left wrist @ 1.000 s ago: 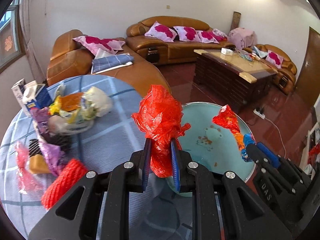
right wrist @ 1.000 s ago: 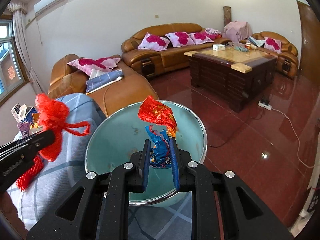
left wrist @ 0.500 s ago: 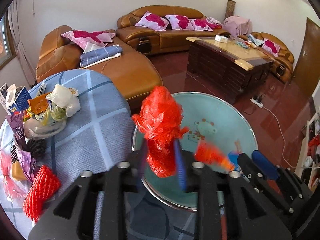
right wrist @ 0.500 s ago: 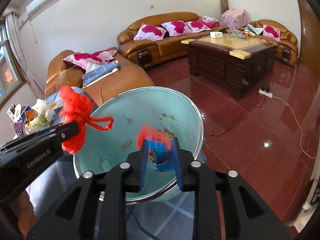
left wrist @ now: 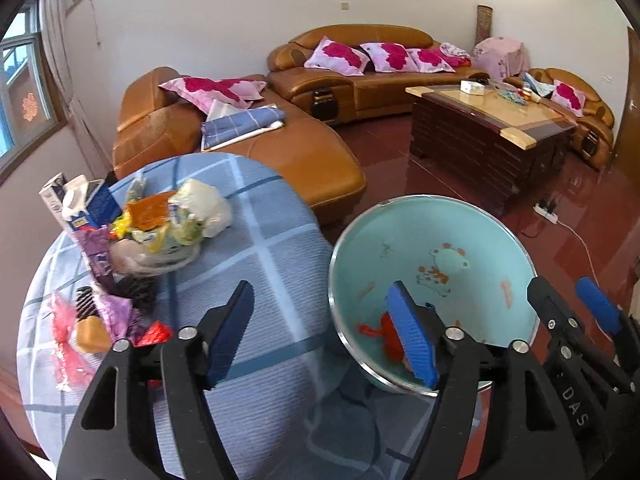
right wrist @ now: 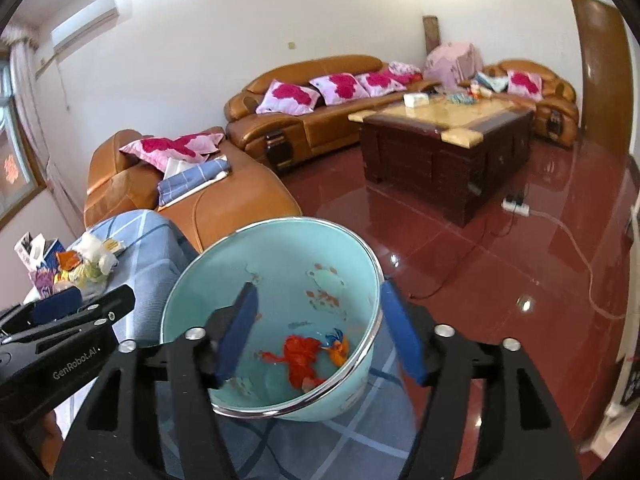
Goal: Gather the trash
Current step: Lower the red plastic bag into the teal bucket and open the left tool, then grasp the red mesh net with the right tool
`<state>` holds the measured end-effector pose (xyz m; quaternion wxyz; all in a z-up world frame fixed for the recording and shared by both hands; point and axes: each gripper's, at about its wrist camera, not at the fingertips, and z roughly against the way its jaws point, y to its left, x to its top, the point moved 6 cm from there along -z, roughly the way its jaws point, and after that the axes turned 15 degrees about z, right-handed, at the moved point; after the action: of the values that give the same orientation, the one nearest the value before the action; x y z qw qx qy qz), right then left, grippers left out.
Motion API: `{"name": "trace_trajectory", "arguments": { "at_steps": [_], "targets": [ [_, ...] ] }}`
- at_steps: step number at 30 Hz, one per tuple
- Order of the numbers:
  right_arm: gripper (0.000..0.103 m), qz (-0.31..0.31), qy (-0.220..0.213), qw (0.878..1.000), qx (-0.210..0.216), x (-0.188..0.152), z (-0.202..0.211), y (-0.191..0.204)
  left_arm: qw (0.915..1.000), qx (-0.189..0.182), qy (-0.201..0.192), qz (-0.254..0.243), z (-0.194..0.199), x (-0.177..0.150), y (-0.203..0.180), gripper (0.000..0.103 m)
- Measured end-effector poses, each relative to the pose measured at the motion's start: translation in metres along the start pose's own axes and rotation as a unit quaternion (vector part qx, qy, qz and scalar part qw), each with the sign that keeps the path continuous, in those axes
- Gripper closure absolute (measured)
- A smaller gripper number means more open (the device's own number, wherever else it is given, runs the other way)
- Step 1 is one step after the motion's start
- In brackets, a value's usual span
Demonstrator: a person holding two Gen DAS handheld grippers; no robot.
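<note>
A light blue basin [left wrist: 432,240] [right wrist: 340,256] sits at the table's edge. On its bottom lie a crumpled red plastic bag [right wrist: 300,354] [left wrist: 390,338] and a small orange and blue wrapper [right wrist: 338,346]. My left gripper [left wrist: 320,332] hangs over the table and the basin's rim, jaws opening, nothing between them. My right gripper [right wrist: 320,330] hovers above the basin, jaws opening and empty too. More trash [left wrist: 160,228] is heaped on the table's left: bags, wrappers, a carton.
The round table has a blue checked cloth [left wrist: 260,264]. Brown leather sofas [left wrist: 360,76] with pink cushions line the wall. A dark wooden coffee table [left wrist: 492,128] stands on the red floor, with a power strip and cable [right wrist: 520,208] beside it.
Both grippers opened and let go. The red bag and the orange and blue wrapper dropped from the jaws into the basin.
</note>
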<state>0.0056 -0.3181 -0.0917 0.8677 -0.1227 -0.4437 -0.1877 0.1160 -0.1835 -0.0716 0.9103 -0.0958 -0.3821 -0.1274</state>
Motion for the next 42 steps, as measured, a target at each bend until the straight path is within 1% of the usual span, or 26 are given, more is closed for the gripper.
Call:
{"name": "trace_trajectory", "arguments": {
  "at_steps": [1,2,7,9,11,12,13,15,19,22,25,29,35,42],
  "targets": [
    [0.034,0.008,-0.003,1.000,-0.002,0.001,0.003,0.003,1.0000,0.003,-0.002,0.002,0.002,0.000,0.003,0.027],
    [0.033,0.013,-0.005,1.000,-0.004,0.002,0.005,0.005,0.9999,0.008,-0.005,0.005,0.006,0.000,0.007,0.026],
    [0.023,0.025,-0.021,0.999,-0.017,0.002,0.016,0.012,0.9996,0.023,-0.010,0.016,0.015,-0.004,0.026,0.025],
    [0.011,0.030,-0.037,0.999,-0.022,0.004,0.023,0.014,0.9992,0.030,-0.010,0.026,0.018,-0.006,0.037,0.025],
    [0.006,0.037,-0.056,0.997,-0.029,0.006,0.031,0.017,0.9988,0.035,-0.010,0.032,0.021,-0.008,0.044,0.025],
    [0.005,0.042,-0.066,0.996,-0.033,0.008,0.035,0.018,0.9987,0.037,-0.011,0.035,0.023,-0.009,0.047,0.024],
    [0.005,0.050,-0.075,0.995,-0.037,0.010,0.040,0.021,0.9985,0.039,-0.012,0.037,0.025,-0.010,0.051,0.024],
    [0.005,0.063,-0.077,0.994,-0.035,0.013,0.044,0.026,0.9981,0.044,-0.012,0.041,0.029,-0.013,0.057,0.024],
    [0.005,0.079,-0.061,0.995,-0.029,0.014,0.046,0.032,0.9974,0.050,-0.013,0.050,0.034,-0.015,0.067,0.022],
    [0.005,0.079,-0.052,0.995,-0.018,0.011,0.046,0.036,0.9969,0.055,-0.017,0.054,0.039,-0.016,0.073,0.022],
    [0.005,0.079,-0.054,0.995,-0.012,0.011,0.049,0.038,0.9966,0.056,-0.019,0.056,0.044,-0.017,0.075,0.022],
    [0.005,0.084,-0.059,0.995,-0.014,0.012,0.054,0.041,0.9966,0.057,-0.021,0.056,0.048,-0.019,0.076,0.022],
    [0.005,0.077,-0.042,0.996,-0.017,0.010,0.048,0.040,0.9966,0.057,-0.021,0.057,0.049,-0.020,0.076,0.022],
    [0.005,0.072,-0.067,0.995,-0.021,0.011,0.058,0.040,0.9966,0.057,-0.022,0.056,0.048,-0.020,0.076,0.022]
  ]
}}
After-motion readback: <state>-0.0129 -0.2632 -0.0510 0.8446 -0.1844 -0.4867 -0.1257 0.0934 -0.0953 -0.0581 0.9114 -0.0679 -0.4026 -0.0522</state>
